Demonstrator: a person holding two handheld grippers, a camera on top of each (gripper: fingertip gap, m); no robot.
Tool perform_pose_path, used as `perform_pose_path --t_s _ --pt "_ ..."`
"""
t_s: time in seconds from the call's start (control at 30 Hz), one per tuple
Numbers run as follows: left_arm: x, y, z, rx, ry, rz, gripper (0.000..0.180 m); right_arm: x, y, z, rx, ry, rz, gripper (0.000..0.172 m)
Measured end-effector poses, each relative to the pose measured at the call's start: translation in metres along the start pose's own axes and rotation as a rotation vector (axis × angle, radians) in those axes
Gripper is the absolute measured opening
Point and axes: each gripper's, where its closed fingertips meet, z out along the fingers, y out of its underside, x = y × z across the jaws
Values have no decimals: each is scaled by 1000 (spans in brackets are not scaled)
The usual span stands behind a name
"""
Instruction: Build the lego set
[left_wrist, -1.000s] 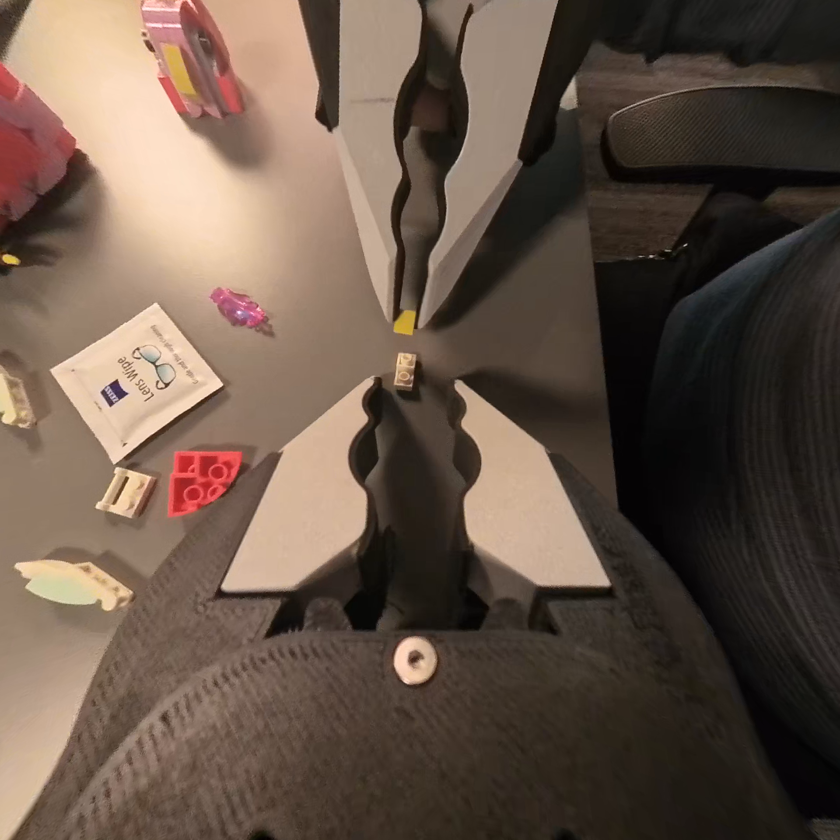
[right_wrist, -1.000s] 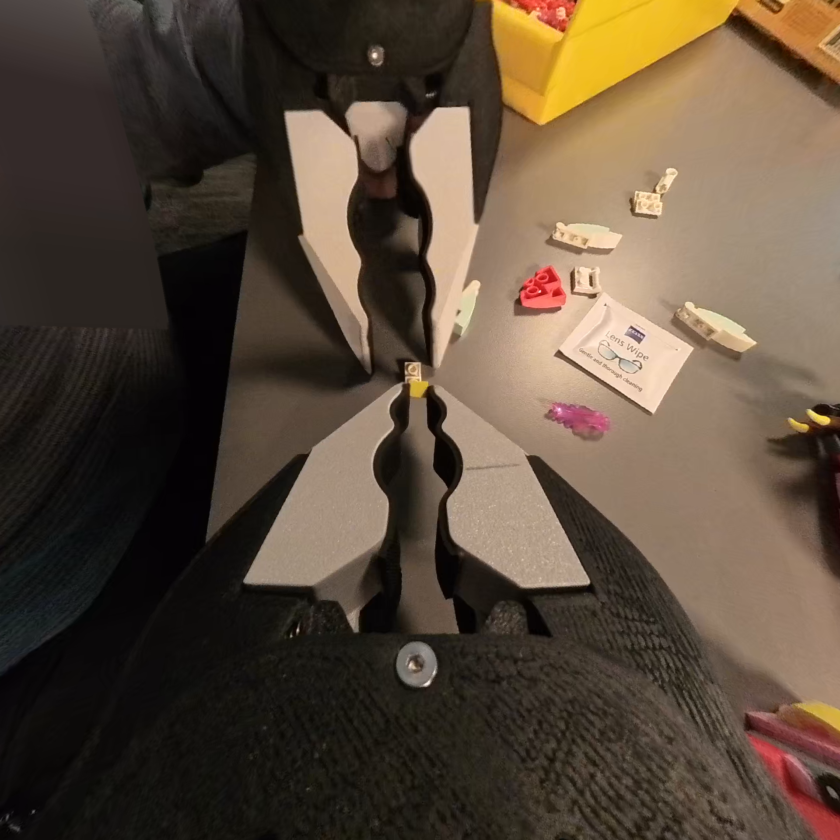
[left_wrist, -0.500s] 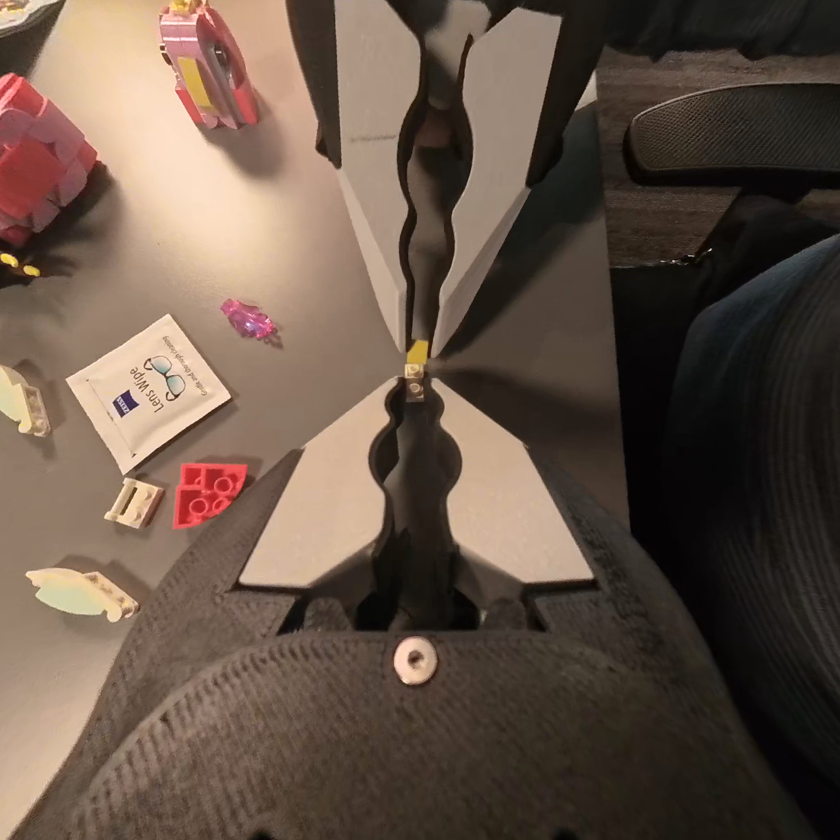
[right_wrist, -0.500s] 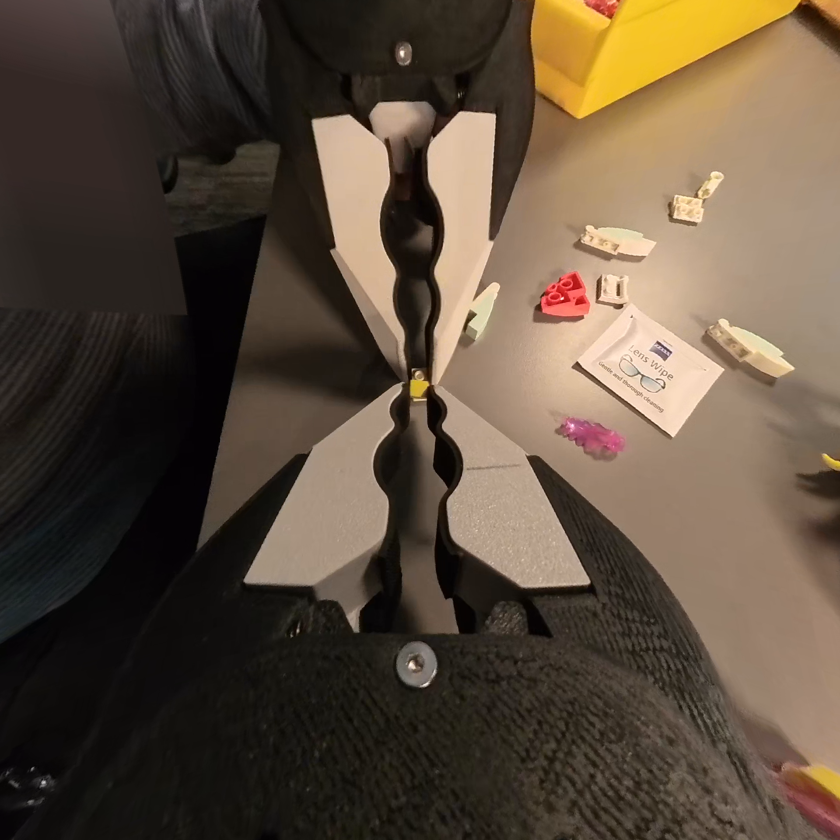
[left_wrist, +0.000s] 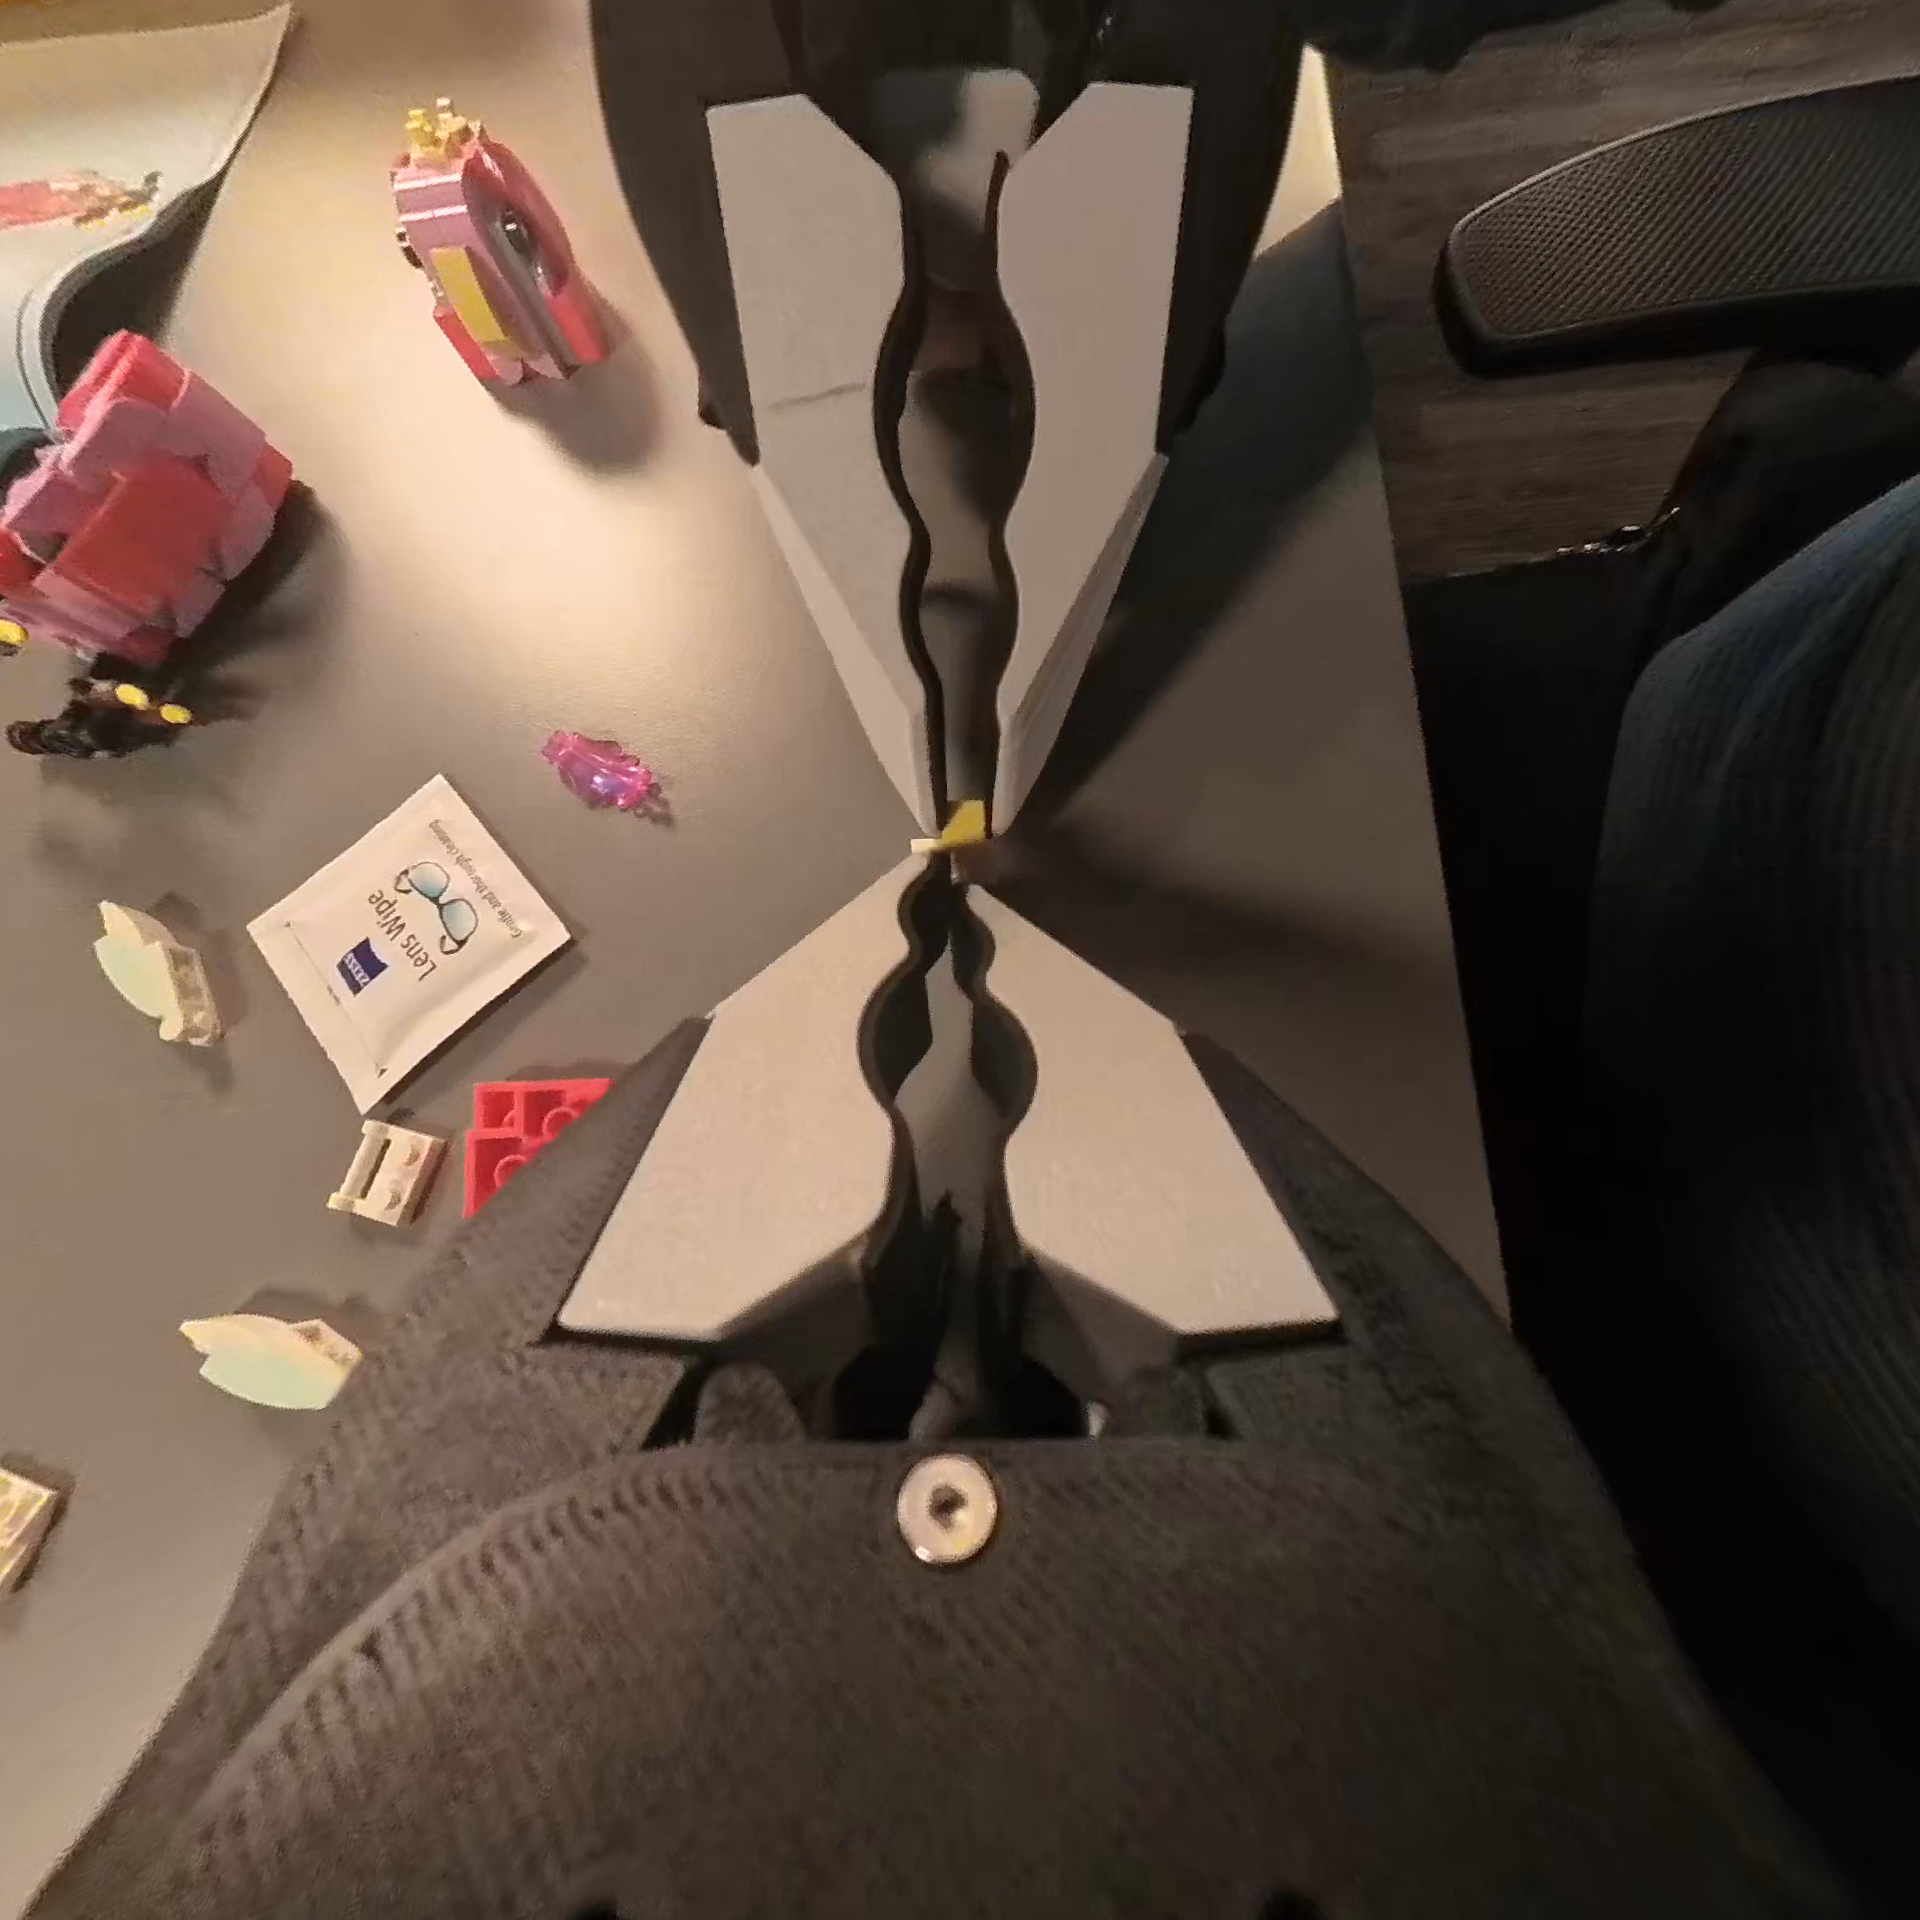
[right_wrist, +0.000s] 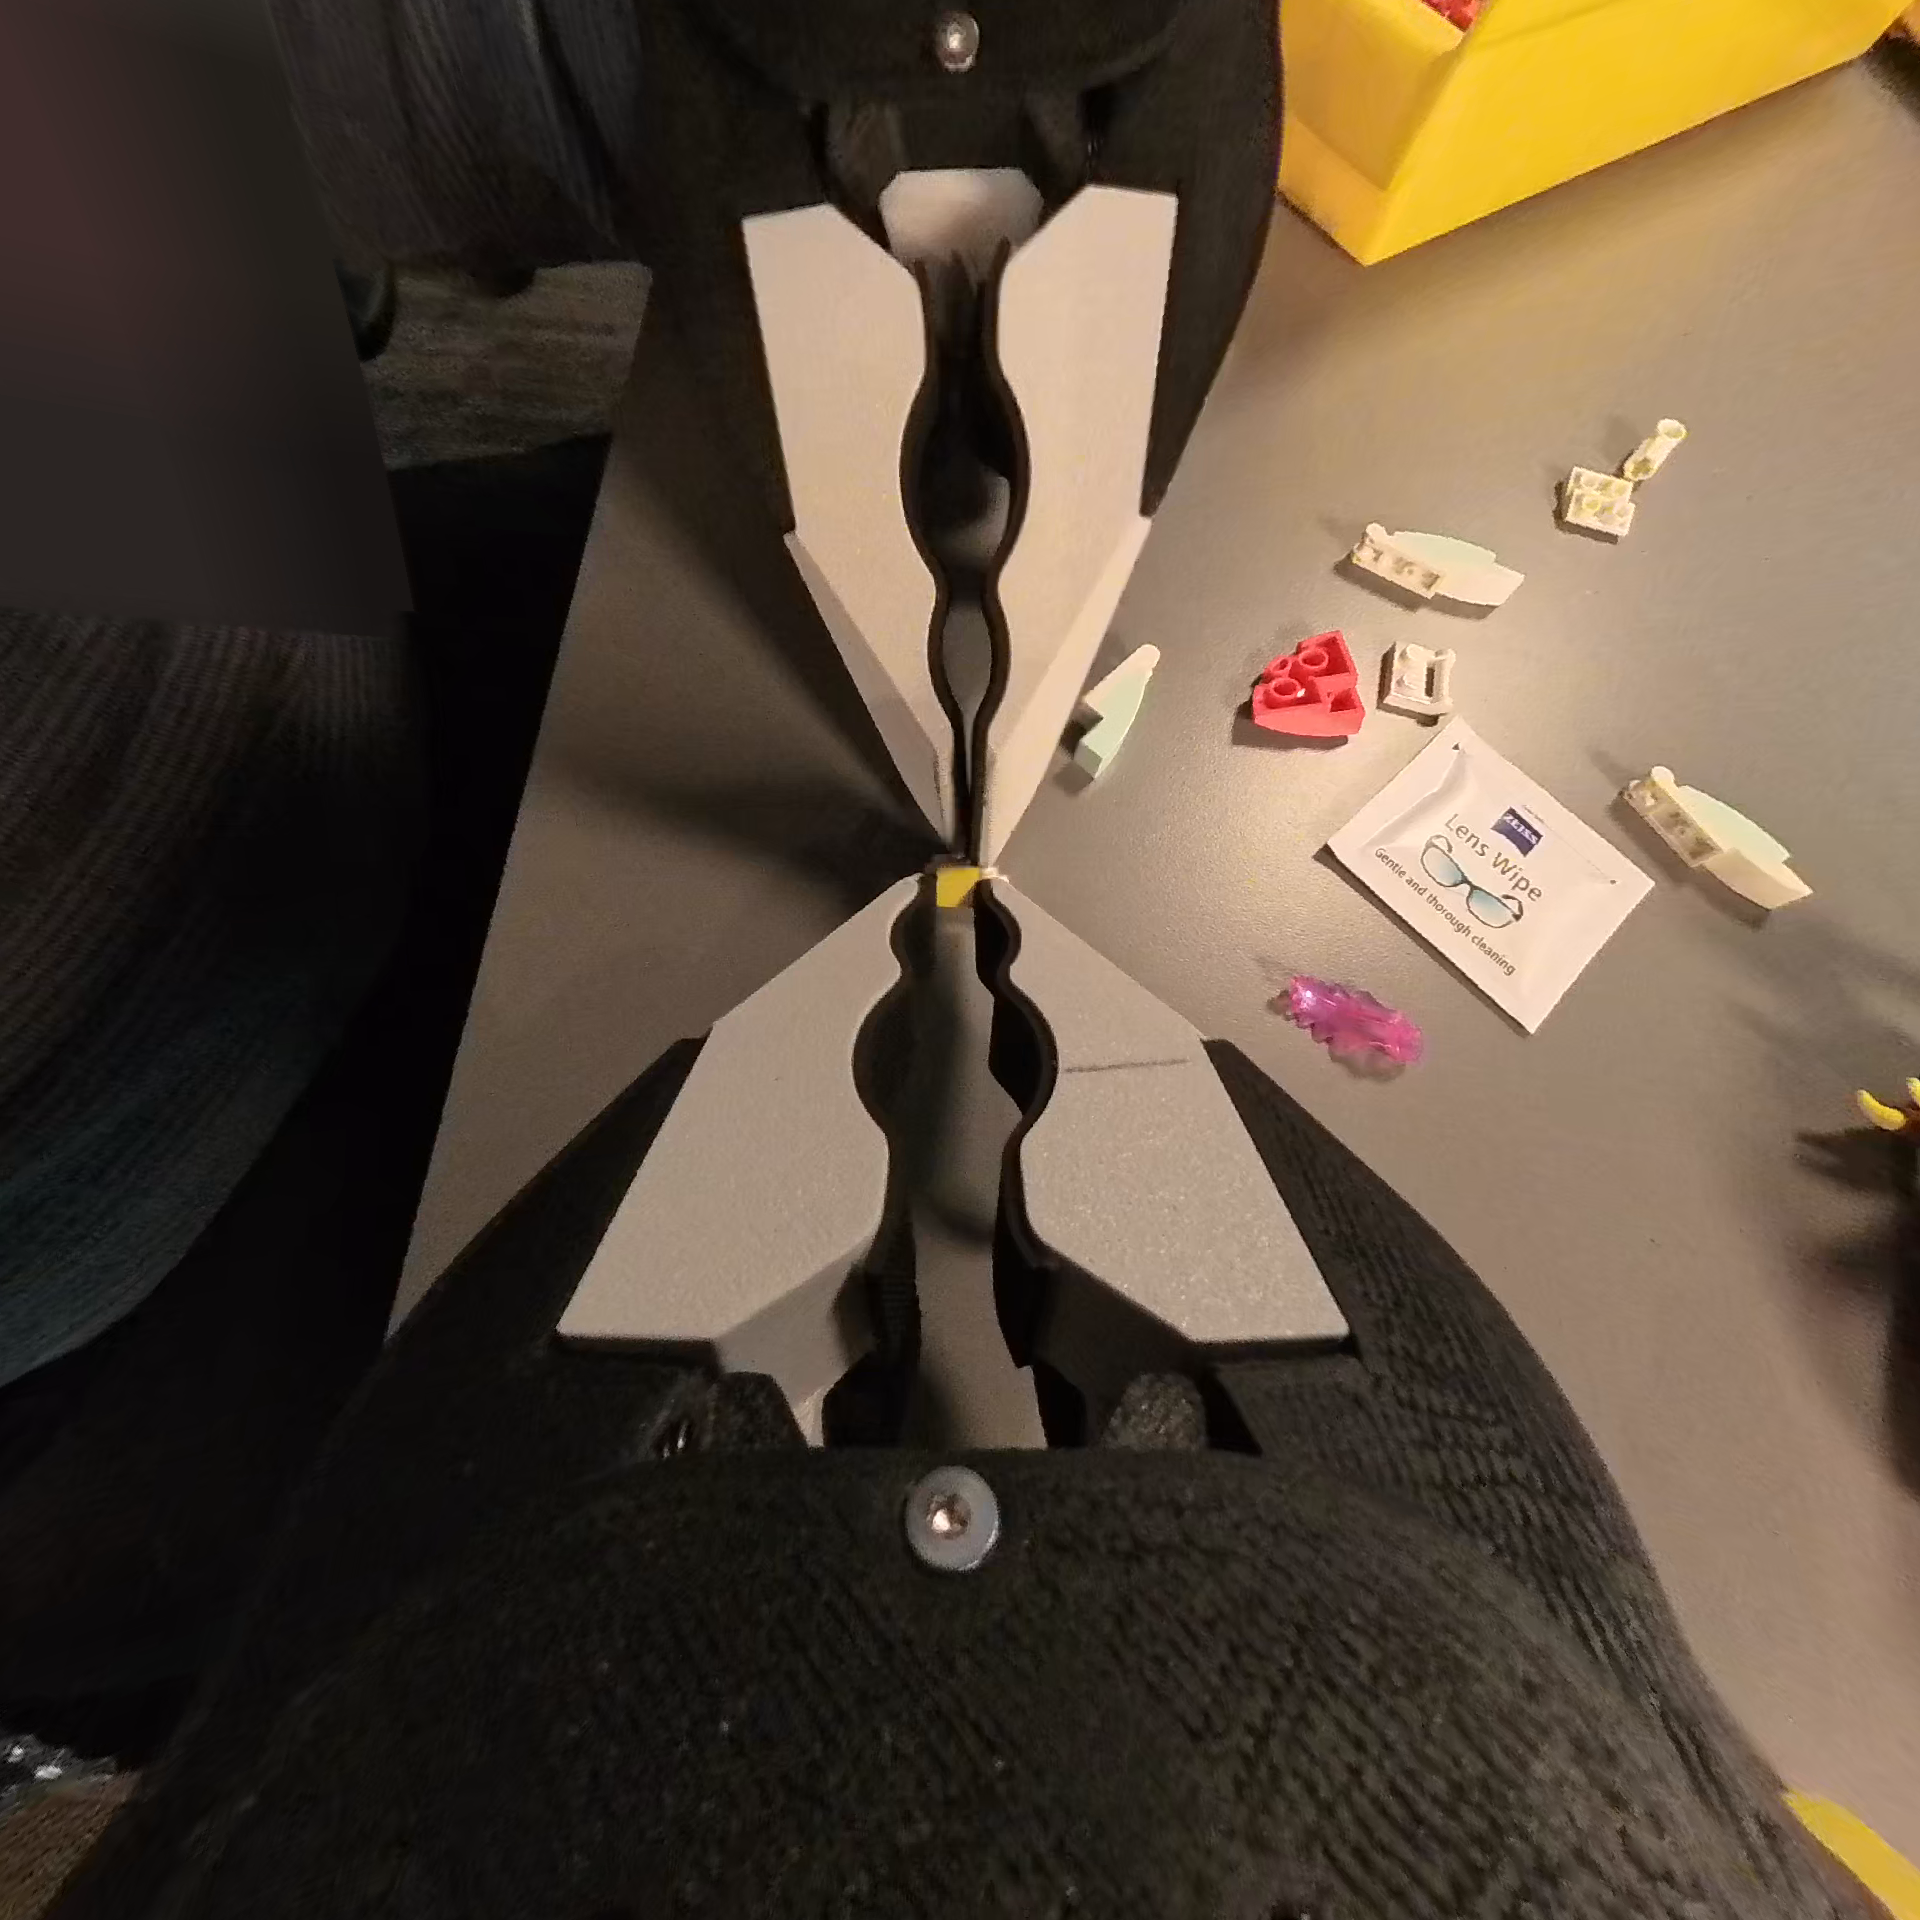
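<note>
We see two matching hand-held grippers. The left hand-held gripper has two flat, pale grey fingers shaped like wedges that taper to thin tips, their inner edges lined with wavy black pads. Its body is wrapped in dark, ribbed, knit-like fabric, with one round silver screw at the centre. The right hand-held gripper has the same grey fingers, one crossed by a thin dark line, a black textured cover and a silver screw.
</note>
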Motion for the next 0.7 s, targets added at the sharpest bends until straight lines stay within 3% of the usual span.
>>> perform_pose_path --t_s 0.4,0.7 --pt "-1 3 -1 -8 37 -64 22 9 -4 -7 47 52 62 6" --pt "2 1 -2 7 113 -126 21 -1 -5 -4 31 94 35 6"
